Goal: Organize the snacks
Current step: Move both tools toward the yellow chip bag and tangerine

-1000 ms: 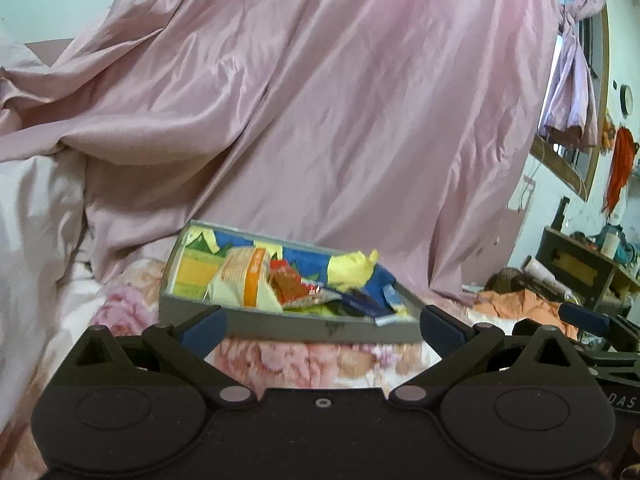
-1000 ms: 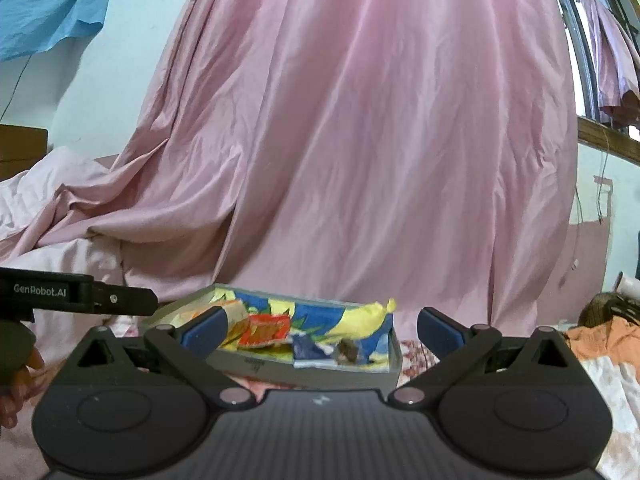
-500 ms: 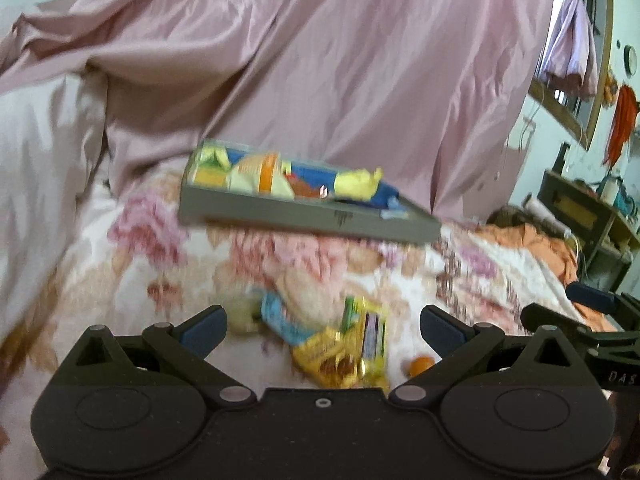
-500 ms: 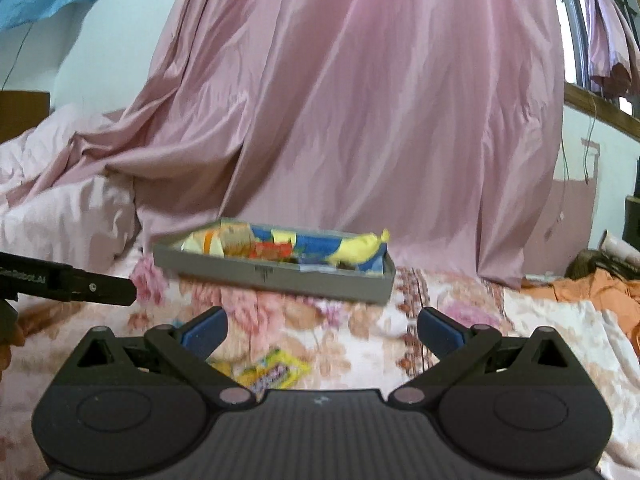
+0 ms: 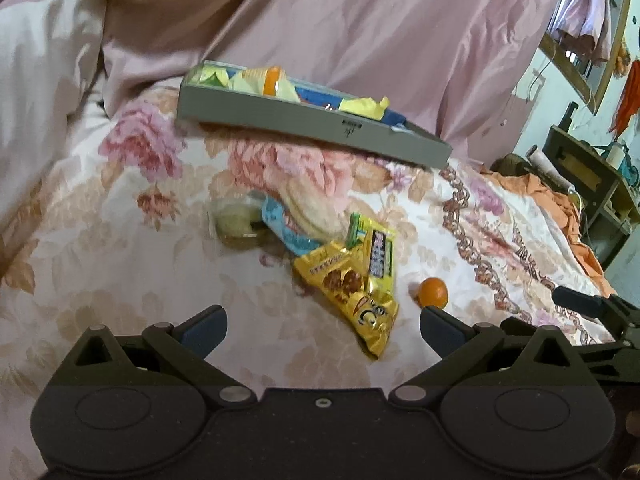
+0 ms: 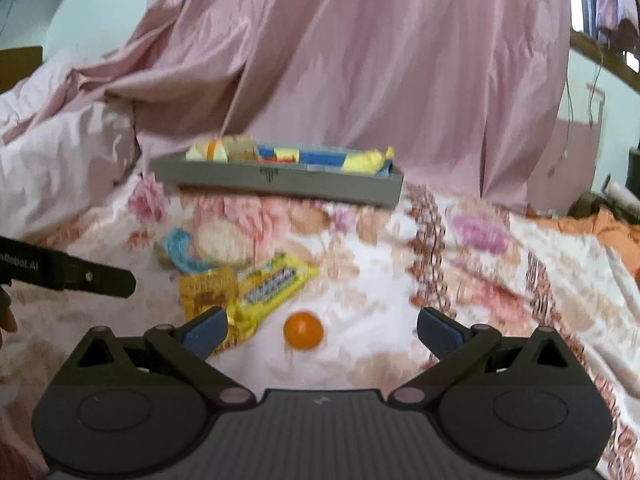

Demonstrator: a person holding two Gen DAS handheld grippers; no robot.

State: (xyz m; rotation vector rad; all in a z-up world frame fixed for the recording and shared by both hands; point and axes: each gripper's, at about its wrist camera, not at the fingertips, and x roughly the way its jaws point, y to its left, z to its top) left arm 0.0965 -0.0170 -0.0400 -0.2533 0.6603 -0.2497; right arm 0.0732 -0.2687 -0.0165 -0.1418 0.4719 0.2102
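A grey tray (image 5: 280,120) (image 6: 320,184) holding several snack packets lies on a floral bedspread at the back. In front of it lie loose snacks: a gold packet (image 5: 352,292) (image 6: 204,292), a yellow-green packet (image 5: 378,256) (image 6: 276,284), a blue-and-clear packet (image 5: 286,228) (image 6: 182,250), a pale round snack (image 5: 240,222) and a small orange ball (image 5: 432,292) (image 6: 303,330). My left gripper (image 5: 323,326) is open and empty, just short of the gold packet. My right gripper (image 6: 322,330) is open and empty, with the orange ball between its fingertips' line.
Pink satin cloth (image 5: 360,20) drapes behind the tray, a white quilt (image 5: 36,80) lies at left. Orange cloth (image 5: 560,208) and a dark shelf (image 5: 592,176) stand past the bed's right edge. The other gripper's tip shows at each view's side (image 6: 80,276) (image 5: 580,300).
Both grippers have tilted down and moved in. The tray has slid up in view, and the loose snacks and orange ball have come into sight. Both stay open.
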